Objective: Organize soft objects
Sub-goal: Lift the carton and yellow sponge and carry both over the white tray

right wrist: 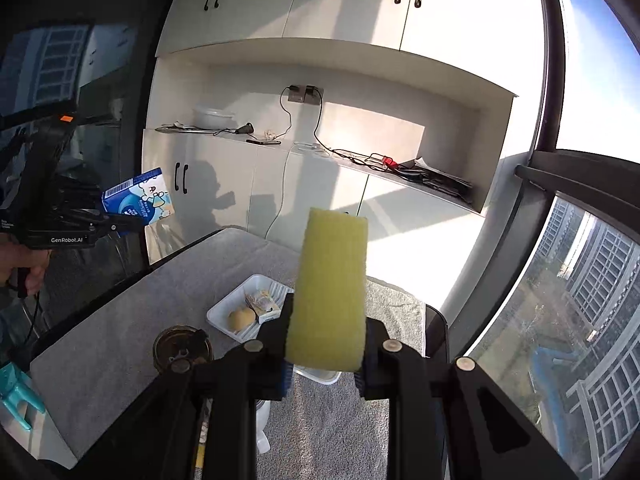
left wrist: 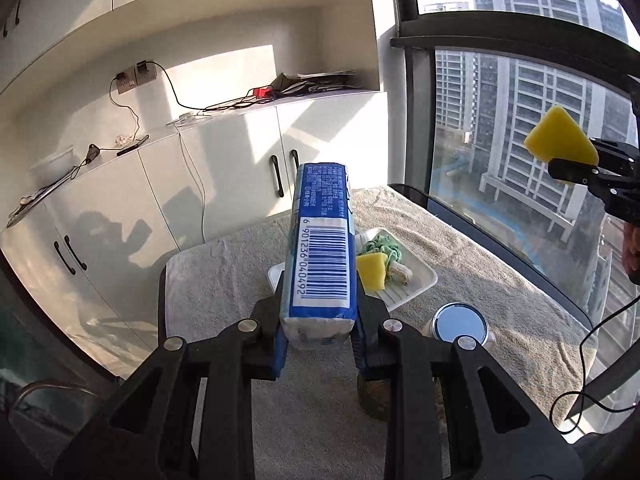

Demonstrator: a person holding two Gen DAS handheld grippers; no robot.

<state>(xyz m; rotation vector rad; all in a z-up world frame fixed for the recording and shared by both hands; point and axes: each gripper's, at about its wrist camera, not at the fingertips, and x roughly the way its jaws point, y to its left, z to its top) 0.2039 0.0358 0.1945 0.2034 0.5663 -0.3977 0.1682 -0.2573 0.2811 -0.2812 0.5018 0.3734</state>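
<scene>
My left gripper [left wrist: 322, 308] is shut on a blue tissue pack [left wrist: 322, 248], held barcode side up, high above the table. In the right wrist view the same pack [right wrist: 138, 198] sticks out of the left gripper [right wrist: 116, 210] at the far left. My right gripper [right wrist: 326, 352] is shut on a yellow sponge [right wrist: 330, 288], also lifted well above the table. The left wrist view shows that sponge [left wrist: 560, 142] in the right gripper [left wrist: 576, 158] against the window. Below, a white tray [left wrist: 416, 280] holds another yellow sponge [left wrist: 370, 272] and a green cloth [left wrist: 380, 248].
A grey towel [right wrist: 120, 312] covers the table. A second white tray [right wrist: 224, 314] holds a round yellowish thing and a packet. A dark jar [right wrist: 182, 346] and a blue-lidded jar [left wrist: 460, 322] stand near the front. White cabinets are behind, a large window to the right.
</scene>
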